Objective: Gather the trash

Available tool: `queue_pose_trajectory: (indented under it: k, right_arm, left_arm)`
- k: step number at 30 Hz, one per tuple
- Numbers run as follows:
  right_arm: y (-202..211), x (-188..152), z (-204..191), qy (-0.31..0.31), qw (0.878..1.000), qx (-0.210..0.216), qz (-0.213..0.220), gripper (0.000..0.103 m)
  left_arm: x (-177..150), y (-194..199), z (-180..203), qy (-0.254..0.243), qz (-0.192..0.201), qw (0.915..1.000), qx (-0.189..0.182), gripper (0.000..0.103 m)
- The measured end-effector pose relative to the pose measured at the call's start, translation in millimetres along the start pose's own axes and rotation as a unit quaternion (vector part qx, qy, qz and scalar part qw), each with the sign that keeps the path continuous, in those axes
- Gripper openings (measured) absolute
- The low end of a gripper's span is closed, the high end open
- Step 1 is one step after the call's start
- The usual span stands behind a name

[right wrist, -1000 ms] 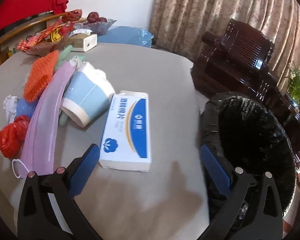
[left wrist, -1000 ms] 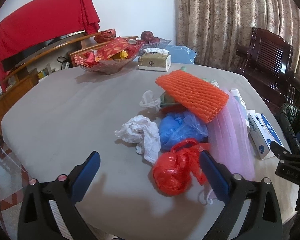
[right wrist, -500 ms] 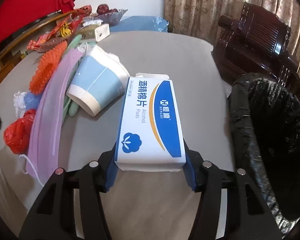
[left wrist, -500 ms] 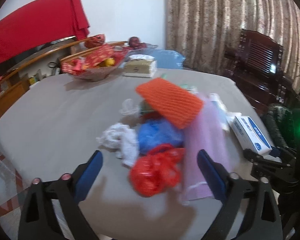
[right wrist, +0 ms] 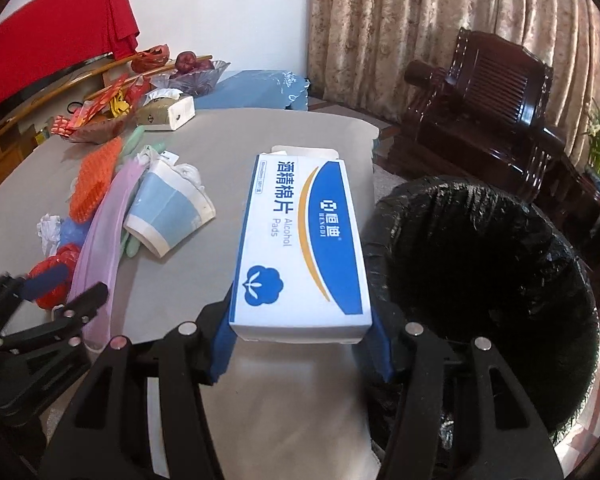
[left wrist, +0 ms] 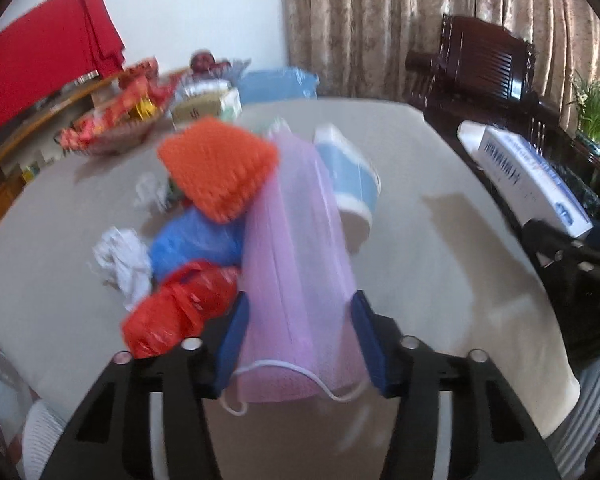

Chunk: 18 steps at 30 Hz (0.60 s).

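Note:
A pink face mask (left wrist: 296,260) lies lengthwise on the grey table (left wrist: 419,152). My left gripper (left wrist: 298,344) is closing around its near end, a blue pad at each long edge and the mask between them. My right gripper (right wrist: 300,340) is shut on a white and blue alcohol pad box (right wrist: 300,240), held off the table beside a bin lined with a black bag (right wrist: 479,280). The box (left wrist: 527,176) also shows at the right of the left wrist view. A red plastic bag (left wrist: 180,312) lies just left of the mask.
Around the mask lie an orange foam net (left wrist: 220,168), a blue bag (left wrist: 196,240), crumpled white tissue (left wrist: 120,260) and a tipped blue paper cup (right wrist: 168,212). A snack bowl (right wrist: 96,124) and tissue box (right wrist: 168,112) stand at the table's far side. A dark wooden chair (right wrist: 499,92) stands behind the bin.
My left gripper moved right from the red bag onto the pink mask and narrowed around it. My right gripper shut on the box and lifted it toward the bin.

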State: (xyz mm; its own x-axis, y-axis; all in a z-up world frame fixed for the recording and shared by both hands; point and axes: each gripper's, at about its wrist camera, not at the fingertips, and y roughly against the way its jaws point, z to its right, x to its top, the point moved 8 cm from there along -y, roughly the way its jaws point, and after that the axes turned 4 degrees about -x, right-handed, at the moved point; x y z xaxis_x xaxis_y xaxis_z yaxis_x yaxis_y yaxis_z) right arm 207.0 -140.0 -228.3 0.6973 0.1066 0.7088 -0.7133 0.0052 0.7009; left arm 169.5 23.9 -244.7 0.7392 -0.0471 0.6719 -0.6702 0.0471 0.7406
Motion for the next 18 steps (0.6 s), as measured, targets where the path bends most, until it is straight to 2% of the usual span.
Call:
queue_pose_trajectory:
  k: [1, 3, 6, 12, 18]
  right_arm:
    - [-1.1, -0.2, -0.6, -0.001, 1.0, 0.0, -0.001, 0.054]
    - [-3.0, -1.7, -2.5, -0.002, 1.0, 0.003, -0.005, 0.054]
    - [-2.3, -0.7, -6.6, -0.001, 1.0, 0.009, -0.004, 0.054]
    - [10.4, 9.0, -7.9, 0.003, 1.0, 0.012, 0.015, 0.054]
    - [34.2, 27.2, 11.8, -0.02, 0.999, 0.009, 0.045, 0.054]
  left_arm:
    - [-3.0, -3.9, -2.1, 0.001, -0.008, 0.9999, 0.01, 0.042]
    - [-8.9, -5.8, -1.8, 0.008, -0.013, 0.9999, 0.001, 0.018]
    - [-8.0, -0.4, -1.4, 0.015, -0.007, 0.9997, -0.017, 0.005]
    - [7.8, 25.5, 7.3, 0.016, 0.024, 0.9986, -0.045, 0.002]
    - [45.2, 71.2, 30.3, 0.01, 0.08, 0.9923, -0.094, 0.002]
